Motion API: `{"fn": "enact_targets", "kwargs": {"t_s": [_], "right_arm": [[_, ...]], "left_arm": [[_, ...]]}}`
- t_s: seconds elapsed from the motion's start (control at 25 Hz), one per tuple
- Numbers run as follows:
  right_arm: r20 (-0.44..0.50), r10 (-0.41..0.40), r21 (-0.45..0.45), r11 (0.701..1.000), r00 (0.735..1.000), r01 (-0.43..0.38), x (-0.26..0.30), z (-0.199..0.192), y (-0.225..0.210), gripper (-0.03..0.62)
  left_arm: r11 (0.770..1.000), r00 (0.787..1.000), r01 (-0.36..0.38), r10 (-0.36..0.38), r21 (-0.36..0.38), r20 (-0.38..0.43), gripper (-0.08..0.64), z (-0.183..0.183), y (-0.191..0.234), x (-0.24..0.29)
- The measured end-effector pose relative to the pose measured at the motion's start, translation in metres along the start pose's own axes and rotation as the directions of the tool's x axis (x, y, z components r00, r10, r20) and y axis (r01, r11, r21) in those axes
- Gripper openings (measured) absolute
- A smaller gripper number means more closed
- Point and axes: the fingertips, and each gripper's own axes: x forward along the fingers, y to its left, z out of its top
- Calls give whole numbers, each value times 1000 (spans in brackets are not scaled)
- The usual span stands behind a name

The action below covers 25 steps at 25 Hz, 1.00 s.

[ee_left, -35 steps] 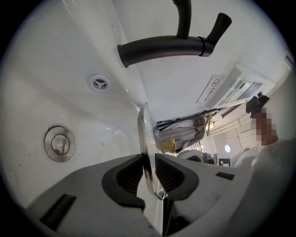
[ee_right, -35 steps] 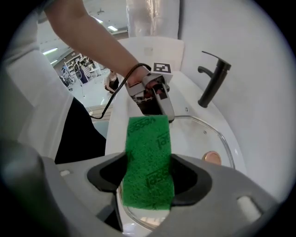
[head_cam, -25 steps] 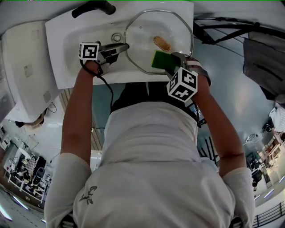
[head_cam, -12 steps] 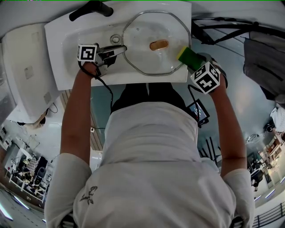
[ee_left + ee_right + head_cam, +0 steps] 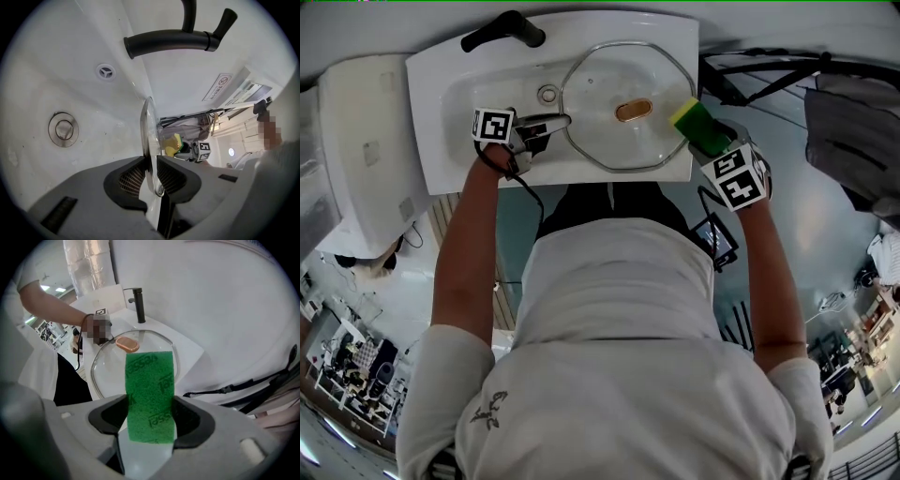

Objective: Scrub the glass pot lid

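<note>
Head view showed the glass pot lid (image 5: 600,127) lying across the right half of the sink (image 5: 469,103), its copper-coloured knob (image 5: 634,111) near the middle. The left gripper (image 5: 555,122) was clamped on the lid's left rim, just beside the drain (image 5: 547,93), probably to steady the lid against scrubbing pushes. The right gripper (image 5: 705,136) was closed on a green-and-yellow sponge (image 5: 696,118), poised at the lid's right rim by the sink's right edge. Whether the sponge touched the glass could not be told.
</note>
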Motion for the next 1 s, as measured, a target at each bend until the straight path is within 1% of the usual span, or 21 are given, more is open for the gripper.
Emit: {"fn": "enact_targets", "kwargs": {"t_s": [0.16, 0.32, 0.4, 0.48, 0.6, 0.68, 0.8, 0.92, 1.0], "right_arm": [[55, -55, 33, 998, 997, 53, -16, 16, 12, 293], [114, -98, 104, 991, 989, 87, -38, 33, 21, 293], [135, -107, 123, 988, 985, 90, -48, 40, 28, 293], [153, -120, 129, 987, 981, 100, -57, 46, 33, 295], [188, -161, 151, 979, 969, 134, -72, 52, 34, 295], [210, -185, 170, 974, 960, 151, -81, 56, 34, 295], [248, -207, 190, 968, 946, 162, -93, 64, 36, 295], [307, -219, 209, 965, 926, 159, -105, 81, 39, 296], [349, -228, 210, 964, 909, 162, -109, 94, 40, 296]], "left_arm": [[999, 999, -34, 33, 29, 25, 87, -1, -4, 0], [994, 996, -84, 81, 71, 35, 109, 0, -6, 0], [989, 992, -119, 115, 88, 43, 142, 0, -5, -1], [984, 987, -153, 147, 93, 61, 202, 1, -4, -4], [973, 975, -206, 194, 109, 112, 253, 7, -10, -11], [963, 966, -236, 218, 132, 142, 259, 10, -19, -19], [944, 956, -273, 244, 184, 163, 261, 10, -39, -31], [927, 949, -292, 250, 237, 194, 261, 14, -66, -43], [917, 947, -293, 238, 271, 218, 261, 19, -89, -51]]}}
